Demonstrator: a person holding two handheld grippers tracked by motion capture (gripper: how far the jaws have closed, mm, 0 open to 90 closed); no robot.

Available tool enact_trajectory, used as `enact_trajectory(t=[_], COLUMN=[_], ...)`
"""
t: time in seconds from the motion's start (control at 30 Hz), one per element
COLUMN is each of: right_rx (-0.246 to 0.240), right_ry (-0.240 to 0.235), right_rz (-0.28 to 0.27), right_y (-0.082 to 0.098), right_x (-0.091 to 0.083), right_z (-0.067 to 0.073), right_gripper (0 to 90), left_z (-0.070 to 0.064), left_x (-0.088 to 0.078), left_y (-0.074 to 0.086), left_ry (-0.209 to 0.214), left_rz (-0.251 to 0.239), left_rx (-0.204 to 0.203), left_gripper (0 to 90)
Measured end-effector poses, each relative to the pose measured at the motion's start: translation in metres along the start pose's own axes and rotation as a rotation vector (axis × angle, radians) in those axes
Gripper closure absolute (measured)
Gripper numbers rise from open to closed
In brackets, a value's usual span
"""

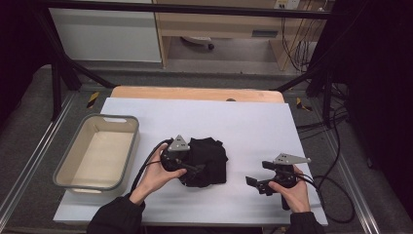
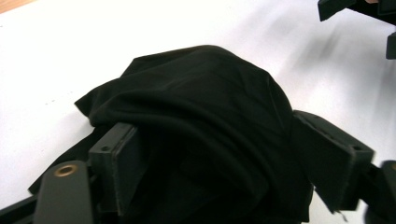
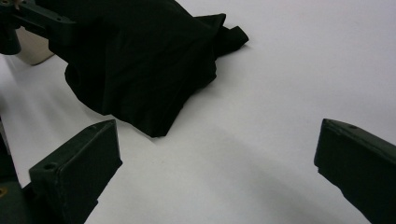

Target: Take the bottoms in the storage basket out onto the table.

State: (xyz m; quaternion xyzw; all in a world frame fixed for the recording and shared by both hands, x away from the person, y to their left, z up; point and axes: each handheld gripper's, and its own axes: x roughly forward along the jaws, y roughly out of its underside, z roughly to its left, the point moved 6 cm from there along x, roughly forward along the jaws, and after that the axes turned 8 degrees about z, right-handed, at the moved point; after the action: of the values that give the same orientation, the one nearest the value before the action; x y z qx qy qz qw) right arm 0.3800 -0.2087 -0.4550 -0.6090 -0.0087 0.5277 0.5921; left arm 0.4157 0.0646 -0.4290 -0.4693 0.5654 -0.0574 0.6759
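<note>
Careful: your left gripper (image 2: 219, 172) stands open around the black cloth (image 2: 201, 116), so lifting now leaves it on the counter (image 1: 253, 122).

Left gripper (image 1: 195, 171) jaws parted; right gripper (image 1: 255, 183) jaws wide apart.

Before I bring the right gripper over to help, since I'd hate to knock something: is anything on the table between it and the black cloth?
Nothing visible: bare white table lies between the open right gripper and the black cloth.
</note>
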Motion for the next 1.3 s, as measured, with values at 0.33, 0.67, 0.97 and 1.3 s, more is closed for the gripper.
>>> enact_trajectory(t=[0.33,0.67,0.97,1.3], right_rx=[0.0,0.0,0.001,-0.001], right_ry=[0.0,-0.001,-0.001,-0.001], right_rz=[0.0,0.002,0.003,0.004], right_y=[0.0,0.0,0.0,0.0], right_x=[0.0,0.0,0.0,0.001], right_z=[0.0,0.0,0.0,0.0], right_gripper=[0.9,0.9,0.9,0.9], left_z=[0.004,0.008,0.013,0.023], left_x=[-0.008,-0.017,-0.028,-0.041], left_y=[0.004,0.009,0.014,0.026], left_ry=[-0.026,-0.049,-0.066,-0.086], left_rz=[0.014,0.037,0.04,0.042], left_rx=[-0.009,-0.017,-0.018,-0.044], left_gripper=[10.3,6.6,6.3,6.3])
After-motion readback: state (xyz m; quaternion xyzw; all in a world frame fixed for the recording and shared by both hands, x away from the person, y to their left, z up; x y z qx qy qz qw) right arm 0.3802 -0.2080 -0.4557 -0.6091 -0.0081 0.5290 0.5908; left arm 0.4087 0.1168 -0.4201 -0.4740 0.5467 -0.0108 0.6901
